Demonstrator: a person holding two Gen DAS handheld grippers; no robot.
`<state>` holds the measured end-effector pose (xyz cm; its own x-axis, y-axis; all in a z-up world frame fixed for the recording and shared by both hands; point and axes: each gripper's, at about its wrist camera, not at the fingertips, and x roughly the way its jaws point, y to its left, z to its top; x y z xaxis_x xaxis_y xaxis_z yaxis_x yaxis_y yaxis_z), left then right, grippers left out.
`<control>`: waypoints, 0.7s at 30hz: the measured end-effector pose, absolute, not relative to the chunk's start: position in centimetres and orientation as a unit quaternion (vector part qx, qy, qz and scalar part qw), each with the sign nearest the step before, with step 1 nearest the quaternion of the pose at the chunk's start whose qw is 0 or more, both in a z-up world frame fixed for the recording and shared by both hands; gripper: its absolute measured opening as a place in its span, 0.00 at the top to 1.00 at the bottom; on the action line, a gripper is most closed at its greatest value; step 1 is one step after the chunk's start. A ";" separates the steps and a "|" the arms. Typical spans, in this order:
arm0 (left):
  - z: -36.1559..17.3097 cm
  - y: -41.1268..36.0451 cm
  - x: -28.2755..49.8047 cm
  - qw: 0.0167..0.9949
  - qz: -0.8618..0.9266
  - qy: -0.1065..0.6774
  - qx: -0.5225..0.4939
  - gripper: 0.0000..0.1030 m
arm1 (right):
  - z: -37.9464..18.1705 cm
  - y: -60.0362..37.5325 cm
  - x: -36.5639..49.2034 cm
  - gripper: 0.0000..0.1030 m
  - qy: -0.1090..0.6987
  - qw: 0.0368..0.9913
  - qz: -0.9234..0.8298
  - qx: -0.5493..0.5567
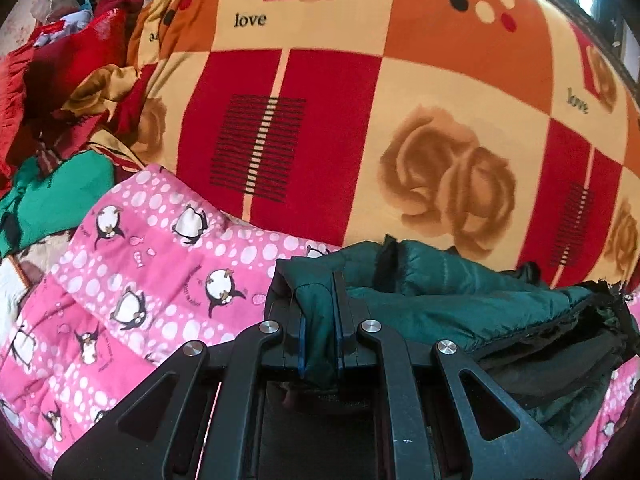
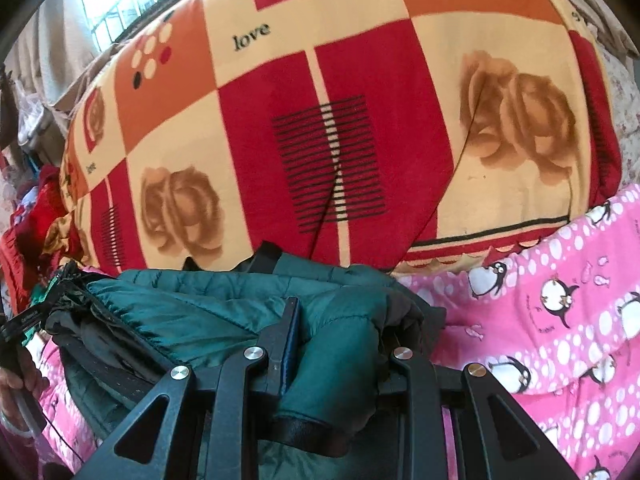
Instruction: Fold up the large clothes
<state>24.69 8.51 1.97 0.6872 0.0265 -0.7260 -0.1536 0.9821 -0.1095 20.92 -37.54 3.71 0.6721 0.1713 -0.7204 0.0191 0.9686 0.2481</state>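
Note:
A dark green quilted jacket lies bunched on a pink penguin-print blanket. My left gripper is shut on a fold at the jacket's left end, the green cloth pinched between its two fingers. In the right wrist view the same jacket spreads to the left, over the pink blanket. My right gripper is shut on a thick roll of the jacket's right end; its right finger is hidden under the cloth.
A large red, orange and cream rose-patterned blanket fills the bed behind the jacket, also in the right wrist view. A heap of red and green clothes sits at far left. A hand shows at the lower left.

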 end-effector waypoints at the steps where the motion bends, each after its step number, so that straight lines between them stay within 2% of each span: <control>1: 1.6 8.4 25.1 0.914 0.052 0.394 -0.081 0.91 | 3.2 -37.5 21.5 0.75 0.405 0.906 0.040 0.118; 13: -1.9 7.8 27.6 0.907 0.060 0.405 -0.093 0.88 | -3.3 -37.0 25.3 0.74 0.429 0.894 0.010 0.131; 17: -1.0 9.9 26.9 0.904 0.005 0.398 -0.157 0.79 | -3.3 -37.2 25.3 0.71 0.432 0.891 0.012 0.137; 18: -0.7 10.5 26.6 0.902 -0.009 0.396 -0.174 0.73 | -3.2 -37.3 25.2 0.71 0.433 0.890 0.013 0.141; 20: 0.2 11.6 25.7 0.898 -0.034 0.387 -0.205 0.51 | -2.5 -37.6 24.9 0.67 0.433 0.889 0.017 0.150; 21: 0.9 12.0 25.1 0.903 -0.028 0.375 -0.207 0.25 | -2.1 -37.8 24.7 0.66 0.430 0.889 0.018 0.154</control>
